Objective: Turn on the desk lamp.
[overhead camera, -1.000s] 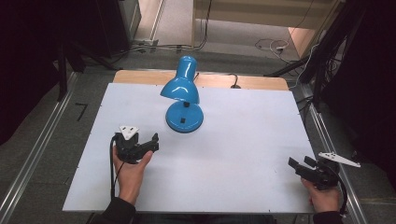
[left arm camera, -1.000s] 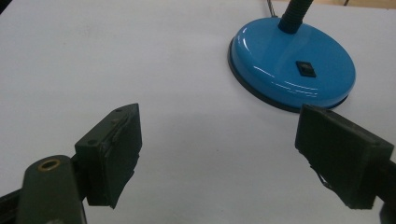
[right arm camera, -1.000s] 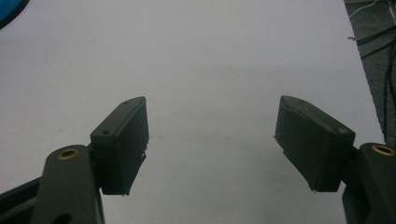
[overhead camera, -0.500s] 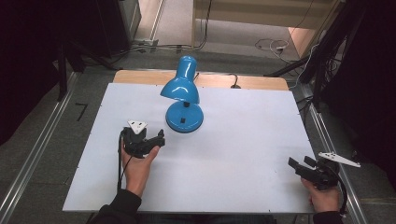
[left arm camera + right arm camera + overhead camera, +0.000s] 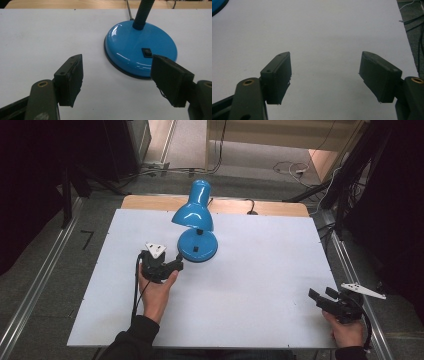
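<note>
The left tongs (image 5: 176, 265) gape wide and hold nothing, just beside the round base of the blue lamp (image 5: 197, 244) that stands at the back middle of the white surface (image 5: 250, 285). The right tongs (image 5: 318, 298), equally wide and empty, hover near its right front corner.

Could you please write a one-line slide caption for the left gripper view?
Open left hand-held gripper approaching the blue desk lamp, its round base and black switch just ahead.

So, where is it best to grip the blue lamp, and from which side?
Probably the thin ribbed neck of the blue lamp, approached from its left by the open left gripper: the neck fits between the jaws, while the round base looks too wide and smooth.
</note>
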